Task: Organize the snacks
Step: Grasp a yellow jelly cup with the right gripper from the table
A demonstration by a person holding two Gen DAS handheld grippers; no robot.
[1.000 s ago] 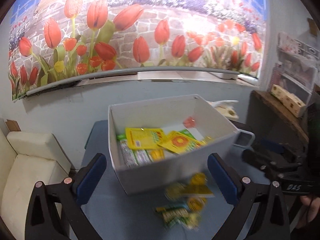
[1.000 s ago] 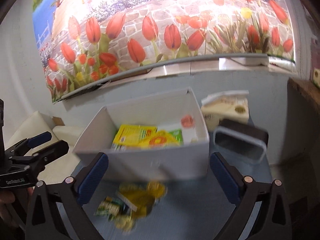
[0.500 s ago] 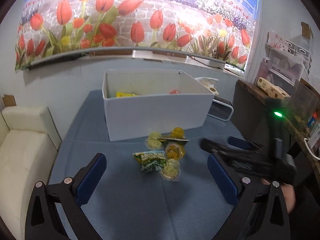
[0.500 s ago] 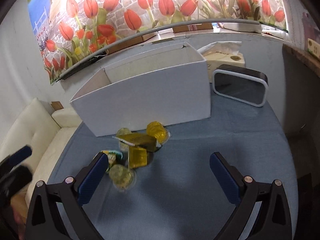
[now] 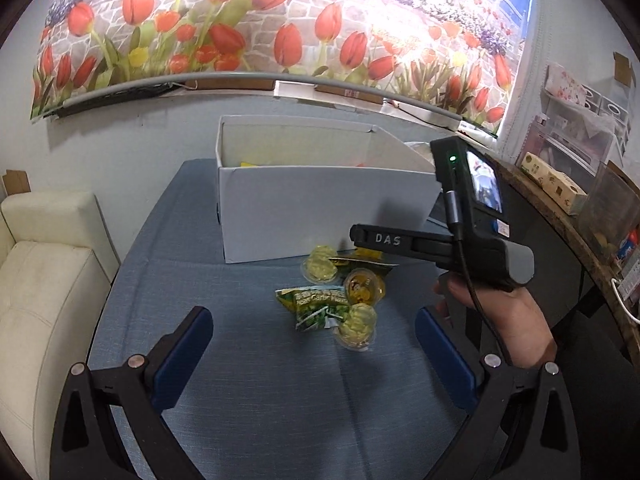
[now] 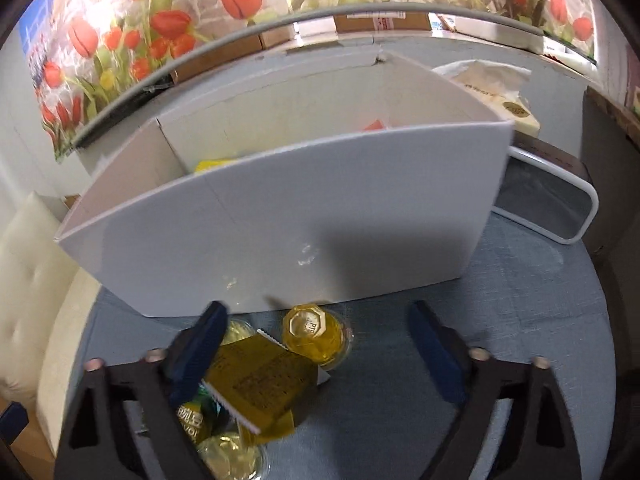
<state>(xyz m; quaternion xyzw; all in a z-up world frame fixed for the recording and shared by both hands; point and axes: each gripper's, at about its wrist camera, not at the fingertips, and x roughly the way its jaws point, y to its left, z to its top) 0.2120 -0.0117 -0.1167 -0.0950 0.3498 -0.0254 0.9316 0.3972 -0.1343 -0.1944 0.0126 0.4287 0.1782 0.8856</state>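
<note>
A white box (image 5: 320,204) with yellow packets inside stands at the back of the blue table (image 5: 280,408). In front of it lies a small pile: a green packet (image 5: 316,304), a yellow packet (image 6: 260,384) and jelly cups (image 6: 312,332). My right gripper (image 6: 316,340) is low over the pile with its jaws closing. The yellow packet and one cup lie between them, and its left finger (image 6: 200,344) is at the packet's edge. In the left wrist view the right gripper (image 5: 360,238) reaches in from the right. My left gripper (image 5: 314,344) hangs open short of the pile, with nothing between its fingers.
A tissue box (image 6: 500,96) and a black device with a white rim (image 6: 548,204) sit right of the box. A cream sofa (image 5: 40,280) borders the table on the left. A wooden shelf (image 5: 560,196) with boxes runs along the right.
Both grippers have come down from over the box to the table. The right one has moved in over the snack pile and its jaws have narrowed.
</note>
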